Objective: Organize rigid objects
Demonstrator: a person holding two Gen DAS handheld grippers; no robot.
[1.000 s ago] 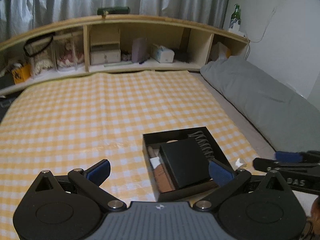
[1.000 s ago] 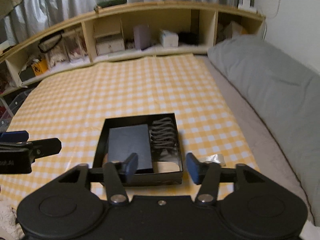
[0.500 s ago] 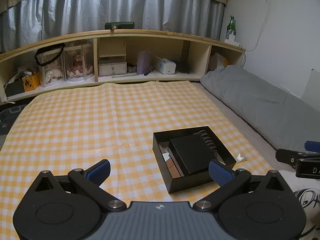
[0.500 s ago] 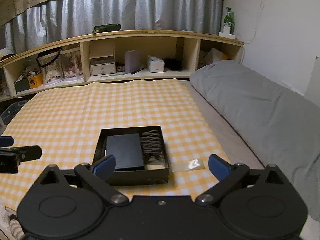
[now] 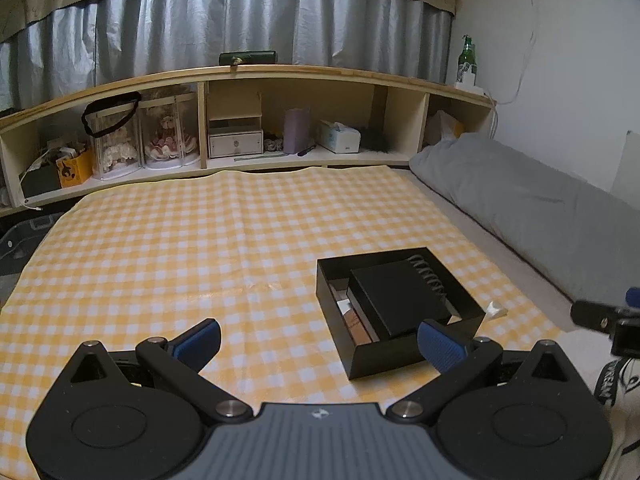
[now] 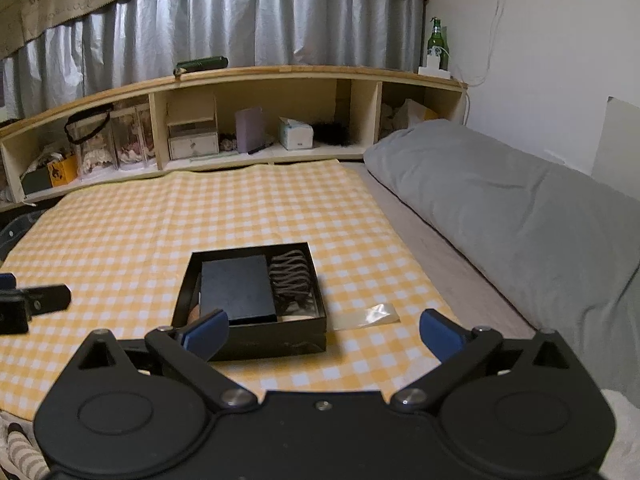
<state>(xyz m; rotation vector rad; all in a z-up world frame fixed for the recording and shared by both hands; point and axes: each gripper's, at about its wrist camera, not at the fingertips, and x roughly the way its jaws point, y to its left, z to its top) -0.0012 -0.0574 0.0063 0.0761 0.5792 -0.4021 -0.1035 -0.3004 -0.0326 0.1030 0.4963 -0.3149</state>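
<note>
Hovering wide apart and empty, the left tongs [image 5: 318, 342] hang over the yellow checked cloth [image 5: 180, 248], their right pad just in front of the black tray [image 5: 404, 356]. The right tongs [image 6: 322, 334] also gape wide with nothing between them, above the tray's near wall. Inside the tray lie a flat black box [image 6: 236, 290] and dark coiled pieces [image 6: 290, 276] beside it. A clear plastic scrap [image 6: 370, 315] lies just right of the tray. Beyond stand a wooden shelf [image 5: 304, 74] and a grey pillow [image 6: 500, 200].

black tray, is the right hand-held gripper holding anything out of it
No, the right hand-held gripper is wide open and empty, and the small black box lies inside the black tray.
</note>
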